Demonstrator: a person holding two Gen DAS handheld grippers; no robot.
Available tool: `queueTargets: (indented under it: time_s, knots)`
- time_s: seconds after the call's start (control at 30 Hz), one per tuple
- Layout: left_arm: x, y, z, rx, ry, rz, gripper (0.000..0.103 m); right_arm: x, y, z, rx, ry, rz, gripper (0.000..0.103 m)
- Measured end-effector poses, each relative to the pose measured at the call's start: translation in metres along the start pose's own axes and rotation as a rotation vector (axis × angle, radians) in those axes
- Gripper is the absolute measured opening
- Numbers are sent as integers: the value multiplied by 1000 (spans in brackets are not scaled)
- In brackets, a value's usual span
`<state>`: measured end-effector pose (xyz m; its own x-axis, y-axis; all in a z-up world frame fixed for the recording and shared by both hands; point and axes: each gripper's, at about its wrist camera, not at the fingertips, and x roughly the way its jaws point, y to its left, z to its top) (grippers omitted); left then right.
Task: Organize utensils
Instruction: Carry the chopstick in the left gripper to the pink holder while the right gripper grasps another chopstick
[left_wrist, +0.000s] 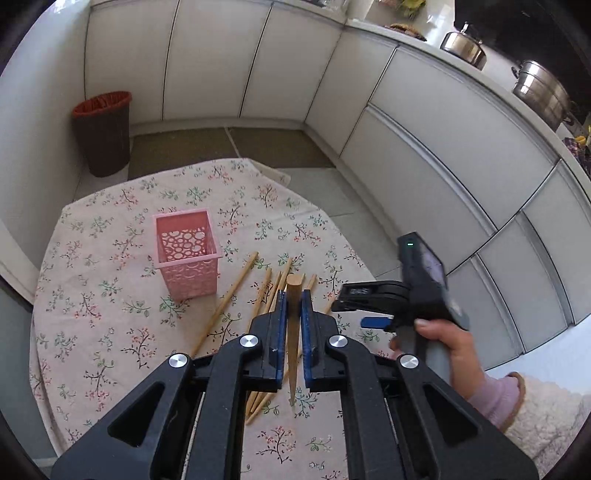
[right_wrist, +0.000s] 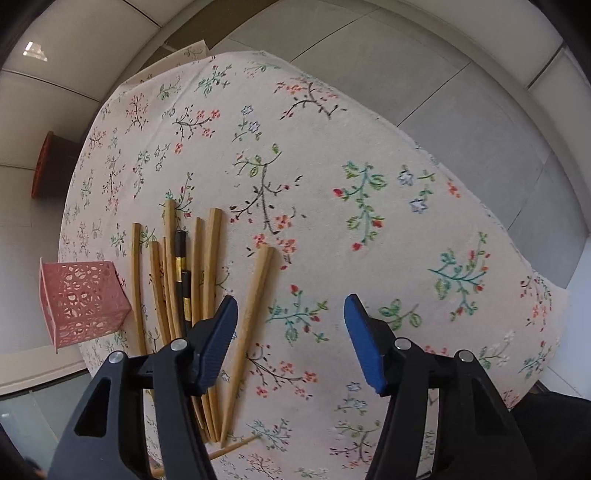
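The left gripper (left_wrist: 293, 295) is clamped tight on one wooden chopstick (left_wrist: 294, 332), which stands between the blue pads with its thick end up and its thin tip hanging clear above the floral cloth (left_wrist: 110, 332). The pink holder (left_wrist: 186, 251) stands upright on the cloth, off to the left of that gripper, and as far as its top shows it looks empty, so by my reading nothing has yet been put away. The rest of the chopsticks (right_wrist: 207, 288) lie loose in a rough bundle on the cloth just beside the holder; most are pale wood, and a dark pair (right_wrist: 183, 273) with gold bands lies among them. The right gripper (right_wrist: 291, 325) hovers over this pile with its jaws partly apart and nothing between them; one chopstick lies just inside its left pad but is not gripped. In the left view a hand (left_wrist: 443, 343) in a pale sleeve holds that tool, to the right of the pile. What is left seems to be nearly everything: dropping the held stick into the holder, then fetching the others one after another
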<state>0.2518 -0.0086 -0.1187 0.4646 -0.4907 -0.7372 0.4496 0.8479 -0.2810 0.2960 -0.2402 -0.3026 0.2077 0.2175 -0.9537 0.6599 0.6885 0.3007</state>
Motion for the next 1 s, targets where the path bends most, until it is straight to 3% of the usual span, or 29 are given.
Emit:
queueTargets:
  time_s: [0.1, 0.2, 0.3, 0.43, 0.57, 0.83, 1.0]
  knots:
    - [-25, -1, 0, 21, -49, -10, 7, 18, 19, -1, 10, 33, -24, 48]
    - [-48, -2, -5, 37, -90, -22, 7, 23, 32, -1, 3, 9, -56, 41]
    - [-70, 2, -7, 44, -141, 1, 7, 27, 39, 2, 3, -4, -90, 11]
    - [-88, 8, -6, 26, -192, 28, 6, 26, 40, 2, -60, -12, -59, 8]
    - [-99, 13, -2, -2, -231, 50, 6, -1, 34, -12, -148, -87, 2, 8]
    - [-110, 13, 18, -47, -282, 79, 6, -104, 31, -49, -351, -261, 127, 8]
    - [-106, 10, 41, -51, -302, 123, 6, -179, 39, -52, -414, -359, 247, 8]
